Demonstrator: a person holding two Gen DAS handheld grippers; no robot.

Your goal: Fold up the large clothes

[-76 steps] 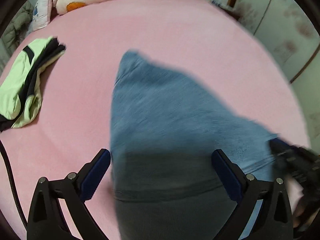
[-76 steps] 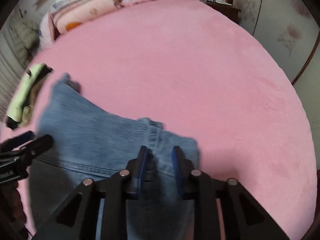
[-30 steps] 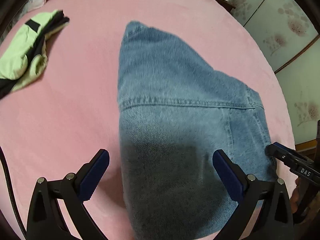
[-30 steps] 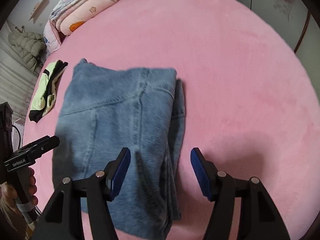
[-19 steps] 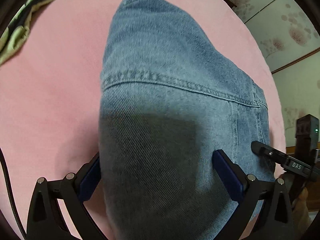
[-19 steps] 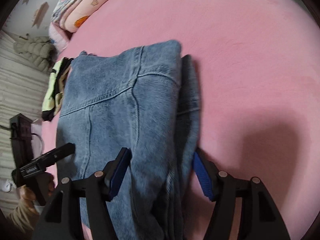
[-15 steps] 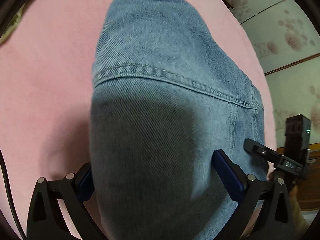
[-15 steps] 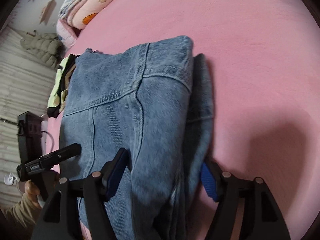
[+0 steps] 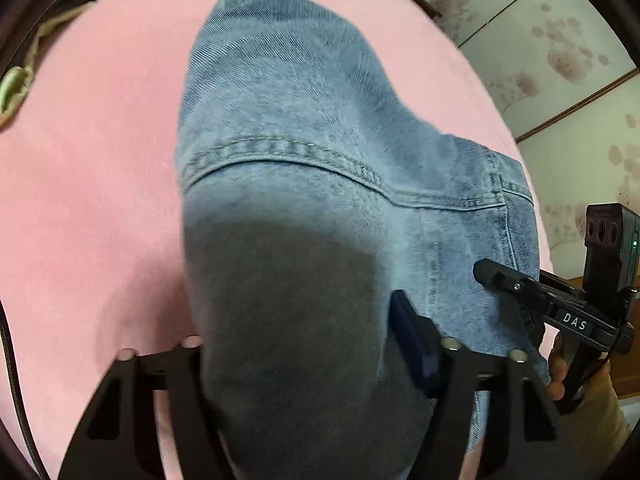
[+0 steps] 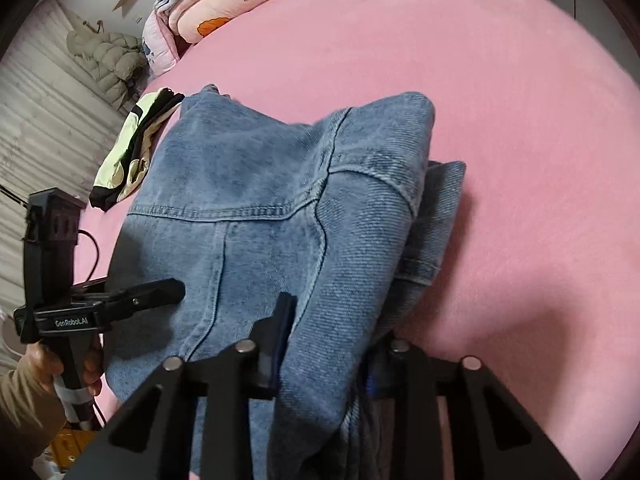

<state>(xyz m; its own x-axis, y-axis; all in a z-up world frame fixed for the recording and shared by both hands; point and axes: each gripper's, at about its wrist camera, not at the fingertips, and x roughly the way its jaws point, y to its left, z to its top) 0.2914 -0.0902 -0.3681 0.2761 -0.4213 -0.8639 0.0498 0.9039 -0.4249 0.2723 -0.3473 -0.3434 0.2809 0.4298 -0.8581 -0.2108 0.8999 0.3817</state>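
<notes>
A folded blue denim garment (image 9: 320,128) (image 10: 260,184) lies on the pink bed (image 9: 88,200) (image 10: 500,100). My left gripper (image 9: 296,320) straddles its near left edge. Its jaws are closing, a thick fold of denim bulges up between them, and the cloth hides the left finger. My right gripper (image 10: 332,320) is closing on the bunched near right edge, its left pad (image 10: 280,328) pressed into the denim. Each gripper shows in the other's view: the right gripper (image 9: 500,280) and the left gripper (image 10: 160,292), each held by a hand.
A green and black garment (image 10: 132,148) (image 9: 16,84) lies on the bed beyond the denim's left side. Folded quilts (image 10: 224,4) sit at the bed's head, with a puffy coat (image 10: 108,60) against the wall. Floral wall panels (image 9: 560,40) border the right side.
Both grippers have come down onto the near edge of the denim. Their jaws, wide open before, have narrowed around folds of the cloth.
</notes>
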